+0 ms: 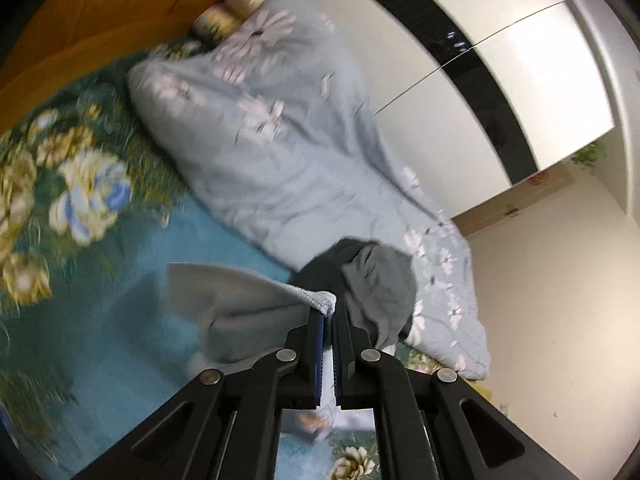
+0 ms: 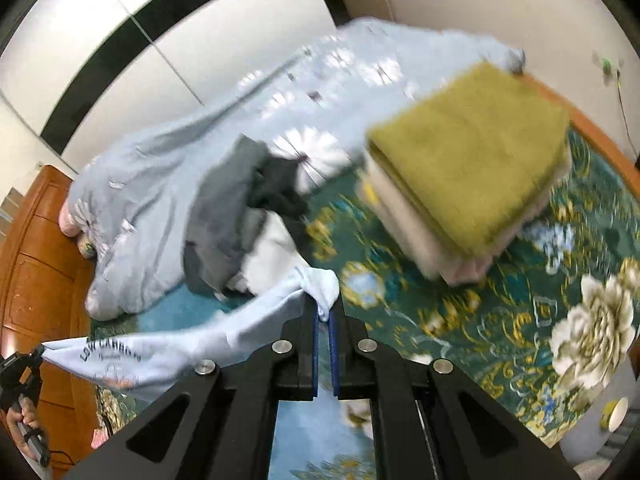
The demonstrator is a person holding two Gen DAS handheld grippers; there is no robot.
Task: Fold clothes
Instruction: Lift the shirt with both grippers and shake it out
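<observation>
A bed is seen, covered by a teal floral sheet printed with large cream and yellow blooms. A wooden headboard, orange-brown and panelled, is seen at one end of the bed. A pale blue floral quilt is heaped along the far side, against a wardrobe with glossy white doors divided by a black band. Pillows are partly hidden under the quilt by the headboard. A cream wall is seen beyond the wardrobe. A stack of folded blankets, olive on top, lies on the sheet. Bright reflections of overhead light are noted on the wardrobe doors. Both views are blurred.
</observation>
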